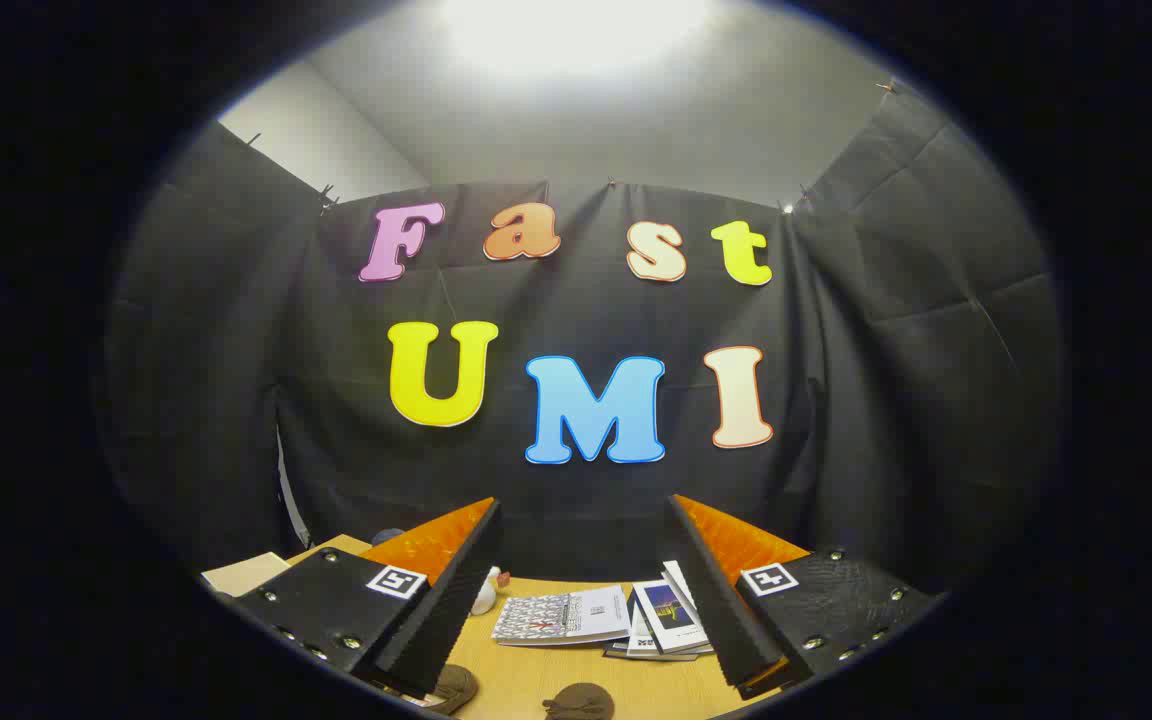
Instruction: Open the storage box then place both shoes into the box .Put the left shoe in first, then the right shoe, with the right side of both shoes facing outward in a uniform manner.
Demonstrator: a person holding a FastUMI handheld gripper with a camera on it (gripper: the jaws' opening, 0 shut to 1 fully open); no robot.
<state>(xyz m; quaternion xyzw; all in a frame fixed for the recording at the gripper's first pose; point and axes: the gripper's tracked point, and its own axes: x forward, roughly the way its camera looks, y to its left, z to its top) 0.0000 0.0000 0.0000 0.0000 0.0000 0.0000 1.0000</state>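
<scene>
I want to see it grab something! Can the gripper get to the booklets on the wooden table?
Probably yes: the gripper has its fingers open, and the pile of paper booklets lies just ahead between them, nothing blocking.

The gripper view rides above the wooden table point(536, 690), tilted up toward the booth's back wall. The spread fingers point(446, 590) frame a stack of booklets point(561, 617) near the table's far edge.

- table point(536, 670): smooth wood-look top, light matt sheen
- booklets point(566, 615): paper, slightly glossy covers
- booth wall point(576, 500): matt black cloth, creased
- gripper point(576, 590) fingers spread wide apart, pads point(441, 600) ribbed, matt, rubbery-looking
</scene>
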